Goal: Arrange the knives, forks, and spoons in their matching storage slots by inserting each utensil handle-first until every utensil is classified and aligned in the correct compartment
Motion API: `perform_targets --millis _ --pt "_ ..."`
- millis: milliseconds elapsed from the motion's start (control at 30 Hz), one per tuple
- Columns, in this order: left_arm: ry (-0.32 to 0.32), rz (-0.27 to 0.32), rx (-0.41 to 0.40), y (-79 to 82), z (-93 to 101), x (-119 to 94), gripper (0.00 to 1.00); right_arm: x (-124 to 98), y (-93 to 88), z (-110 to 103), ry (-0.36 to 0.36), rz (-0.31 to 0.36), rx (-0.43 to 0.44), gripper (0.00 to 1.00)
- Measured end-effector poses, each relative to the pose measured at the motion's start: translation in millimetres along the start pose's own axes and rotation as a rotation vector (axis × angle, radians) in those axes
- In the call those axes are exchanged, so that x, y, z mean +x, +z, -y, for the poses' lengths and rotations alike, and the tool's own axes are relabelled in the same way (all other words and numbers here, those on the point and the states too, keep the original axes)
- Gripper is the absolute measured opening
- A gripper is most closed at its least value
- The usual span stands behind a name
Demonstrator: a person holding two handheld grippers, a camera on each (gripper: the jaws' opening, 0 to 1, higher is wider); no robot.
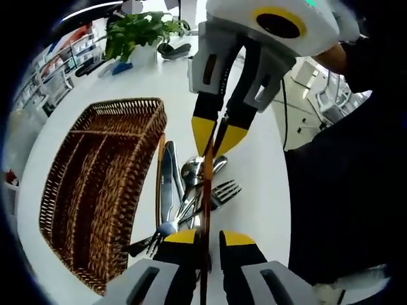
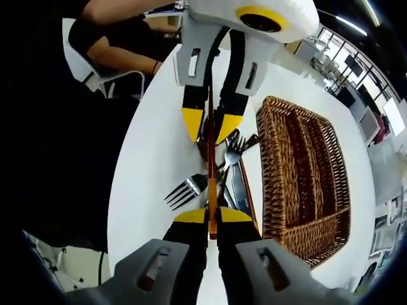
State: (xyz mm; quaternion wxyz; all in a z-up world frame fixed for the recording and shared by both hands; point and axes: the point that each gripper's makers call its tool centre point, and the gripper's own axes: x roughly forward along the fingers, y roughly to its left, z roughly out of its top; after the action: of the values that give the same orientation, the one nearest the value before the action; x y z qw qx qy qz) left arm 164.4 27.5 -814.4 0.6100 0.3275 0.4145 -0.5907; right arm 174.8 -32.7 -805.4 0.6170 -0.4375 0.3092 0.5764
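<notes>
We find both grippers facing each other over a white desk (image 1: 76,95), sharing one wooden-handled utensil (image 1: 205,190) between them; which kind of utensil it is we cannot tell. In the left gripper view, the left gripper (image 1: 208,238) is clenched on the near end of that brown handle, which runs straight ahead into the right gripper (image 1: 218,136), whose yellow-tipped jaws close around its far end. The right gripper view confirms this from the opposite side: the right gripper (image 2: 213,216) grasps the handle (image 2: 210,152), and the left gripper (image 2: 208,129) holds the other end.

Directly beneath the held utensil lies a pile of cutlery on the desk: a knife (image 1: 166,184), a fork (image 1: 222,190) with its tines fanned out to the right of the left gripper's line, and a spoon (image 1: 191,170), overlapping one another.

The wicker tray (image 1: 95,190), divided into long compartments, sits just left of the left gripper, beside the pile. A potted plant (image 1: 137,32) stands far ahead of the left gripper.
</notes>
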Motion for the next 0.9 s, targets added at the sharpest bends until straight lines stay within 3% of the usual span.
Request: perform_targets --millis 233,500,667,900 --pt "-0.015 -0.027 -0.006 -2.4 4.9 3 0.04 -1 0.7 -6 0.016 0.003 -0.023 0.03" --pt "-0.014 -0.034 -0.037 -1.6 7.7 3 0.03 -2 -0.3 -7 0.012 -0.001 -0.034 0.03" --pt "-0.016 -0.013 -0.120 2.0 10.1 -1 0.03 -1 -2.4 -5 -0.003 0.004 0.002 0.05" --pt "-0.013 0.040 -0.244 0.9 6.9 -3 0.03 -6 3.8 6 -0.064 0.089 0.095 0.14"
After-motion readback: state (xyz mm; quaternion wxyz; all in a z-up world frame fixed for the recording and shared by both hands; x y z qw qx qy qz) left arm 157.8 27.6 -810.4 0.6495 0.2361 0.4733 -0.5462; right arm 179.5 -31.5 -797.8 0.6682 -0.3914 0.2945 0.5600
